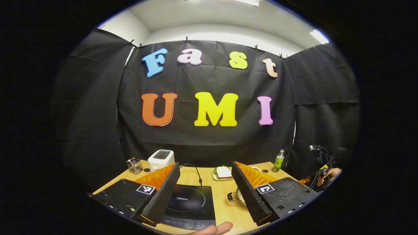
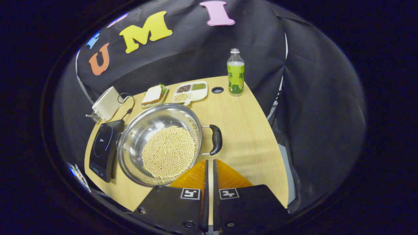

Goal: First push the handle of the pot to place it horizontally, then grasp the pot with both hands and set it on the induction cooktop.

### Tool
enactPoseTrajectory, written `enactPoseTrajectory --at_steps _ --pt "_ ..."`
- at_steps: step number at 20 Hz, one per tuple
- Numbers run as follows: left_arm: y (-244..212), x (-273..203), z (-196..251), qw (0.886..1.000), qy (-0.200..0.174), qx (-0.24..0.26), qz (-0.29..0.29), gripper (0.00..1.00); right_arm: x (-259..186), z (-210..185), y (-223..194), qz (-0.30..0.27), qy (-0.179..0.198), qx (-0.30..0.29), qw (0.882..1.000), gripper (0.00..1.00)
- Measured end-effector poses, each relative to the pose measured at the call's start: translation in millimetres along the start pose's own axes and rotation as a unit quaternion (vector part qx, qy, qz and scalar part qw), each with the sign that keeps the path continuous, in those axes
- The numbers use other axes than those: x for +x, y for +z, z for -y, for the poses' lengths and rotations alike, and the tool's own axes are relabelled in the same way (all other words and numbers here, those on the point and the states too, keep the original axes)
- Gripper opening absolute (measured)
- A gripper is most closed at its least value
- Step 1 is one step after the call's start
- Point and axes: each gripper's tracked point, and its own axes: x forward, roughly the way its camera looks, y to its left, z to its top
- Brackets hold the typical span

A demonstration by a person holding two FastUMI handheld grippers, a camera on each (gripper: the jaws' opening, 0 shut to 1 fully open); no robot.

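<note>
A steel pot [image 2: 137, 137] holding pale beans stands on the wooden table [image 2: 248, 137], with its black side handle [image 2: 216, 139] pointing to the right in the right gripper view. Left of the pot lies the black induction cooktop [image 2: 103, 150]. My right gripper [image 2: 210, 160] is shut with nothing between its fingers, its tips just short of the pot's near rim, below the handle. My left gripper [image 1: 205, 164] is open above the cooktop [image 1: 191, 202]. A bit of the pot [image 1: 235, 196] peeks out beside its right finger. Farther right, a hand holds the right gripper [image 1: 321, 176].
At the back stand a white toaster [image 2: 106, 103], a sandwich plate [image 2: 153, 95], a divided tray of beans [image 2: 191, 91] and a green bottle [image 2: 235, 73]. A wire basket [image 1: 134, 165] sits at the far left corner. A fingertip [image 1: 215, 227] shows at the near edge.
</note>
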Motion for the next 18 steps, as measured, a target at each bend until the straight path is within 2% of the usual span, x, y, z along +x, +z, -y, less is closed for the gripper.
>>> enactPoseTrajectory --at_steps 1,2,3,4,5,8,12,15,18 --pt "1 -1 3 1.000 -0.003 -0.003 -0.002 0.96 -9 0 2 0.008 -0.002 -0.001 1.000 0.17" --pt "2 -1 6 1.000 -0.006 -0.011 -0.005 0.96 -18 3 5 0.018 -0.008 -0.002 1.000 0.22" --pt "2 0 10 1.000 -0.011 -0.019 -0.010 0.96 -27 5 8 0.026 -0.016 -0.005 1.000 0.36" --pt "-1 2 15 0.999 -0.015 -0.025 -0.021 0.96 -35 7 10 0.033 -0.022 -0.011 0.999 0.42" --pt "-3 4 19 0.999 -0.021 -0.032 -0.032 0.96 -44 8 13 0.040 -0.026 -0.016 0.999 0.61" --pt "-8 11 33 0.996 -0.041 -0.048 -0.059 0.95 -67 15 33 0.073 -0.038 -0.015 0.997 0.74" --pt "-19 27 41 0.995 -0.039 -0.029 -0.088 0.95 -98 22 60 0.114 -0.045 -0.020 0.992 0.80" --pt "-45 44 56 0.989 -0.043 -0.029 -0.137 0.95 -104 22 67 0.110 -0.043 -0.022 0.993 0.95" --pt "-80 58 79 0.978 -0.063 -0.023 -0.199 0.95 -90 20 65 0.080 -0.029 -0.021 0.996 0.95"
